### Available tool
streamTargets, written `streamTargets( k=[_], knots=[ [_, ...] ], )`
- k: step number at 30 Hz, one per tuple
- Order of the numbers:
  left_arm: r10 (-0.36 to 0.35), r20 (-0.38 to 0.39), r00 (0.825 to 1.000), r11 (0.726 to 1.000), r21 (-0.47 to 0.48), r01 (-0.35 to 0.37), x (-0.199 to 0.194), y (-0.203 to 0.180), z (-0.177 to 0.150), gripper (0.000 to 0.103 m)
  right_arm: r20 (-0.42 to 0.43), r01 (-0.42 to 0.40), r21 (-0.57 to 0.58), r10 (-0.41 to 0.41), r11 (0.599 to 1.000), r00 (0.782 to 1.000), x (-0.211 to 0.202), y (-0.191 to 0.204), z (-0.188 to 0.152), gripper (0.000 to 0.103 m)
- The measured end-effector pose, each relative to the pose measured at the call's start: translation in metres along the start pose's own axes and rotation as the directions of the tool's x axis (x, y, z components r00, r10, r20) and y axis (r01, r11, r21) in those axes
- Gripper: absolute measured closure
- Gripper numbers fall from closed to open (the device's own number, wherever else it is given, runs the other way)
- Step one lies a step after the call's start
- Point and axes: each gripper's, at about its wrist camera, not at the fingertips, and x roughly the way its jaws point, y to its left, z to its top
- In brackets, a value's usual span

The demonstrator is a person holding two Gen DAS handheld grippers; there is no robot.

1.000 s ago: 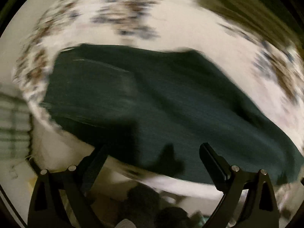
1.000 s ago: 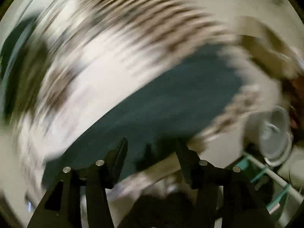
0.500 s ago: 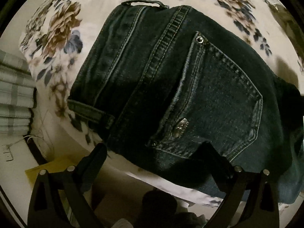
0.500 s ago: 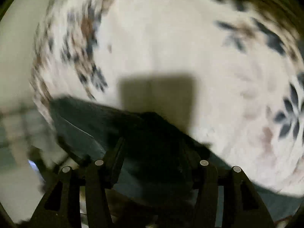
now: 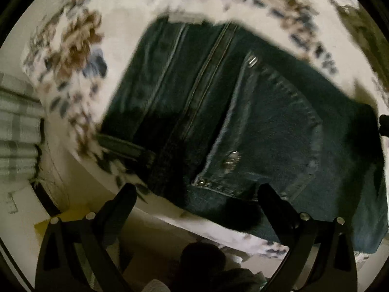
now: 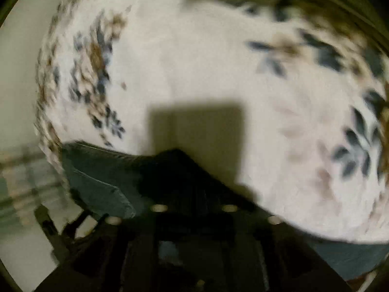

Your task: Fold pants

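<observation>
While the dark blue denim pants [image 5: 243,126] lie flat, back pocket up, at the near edge of a bed under a white bedspread printed with brown and blue flowers [image 5: 73,48], the left gripper [image 5: 194,194] hangs over them, jaws apart and empty. The right gripper [image 6: 192,194] is closing on a raised fold of the pants; pale floor and a green-checked rug [image 5: 17,131] lie beside the bed.
</observation>
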Motion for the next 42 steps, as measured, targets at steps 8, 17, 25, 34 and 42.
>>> streamTargets(
  k=[8,17,25,34,42],
  knots=[
    [-0.011,0.048,0.999,0.99,0.143,0.004,-0.022,-0.054,-0.007,0.0,0.01,-0.061,0.15,0.06,0.987,0.998,0.011,-0.044,-0.06,0.063],
    [-0.046,0.106,0.993,0.944,0.33,0.009,-0.038,-0.158,-0.029,0.0,0.335,-0.3,0.352,0.18,0.887,0.925,-0.048,-0.153,-0.13,0.041],
    [-0.119,0.091,0.989,0.865,0.498,0.058,-0.081,-0.284,-0.084,0.0,0.429,-0.245,0.651,-0.082,0.718,0.9,-0.12,-0.322,-0.312,0.024],
    [-0.15,0.057,0.987,0.763,0.642,0.079,-0.097,-0.388,-0.156,0.0,0.628,-0.498,0.732,-0.177,0.465,0.758,-0.127,-0.457,-0.43,0.044],
    [-0.142,0.059,0.988,0.712,0.7,0.061,-0.094,-0.445,-0.187,0.0,0.659,-0.555,0.727,-0.183,0.405,0.73,-0.082,-0.505,-0.426,0.044]
  ],
)
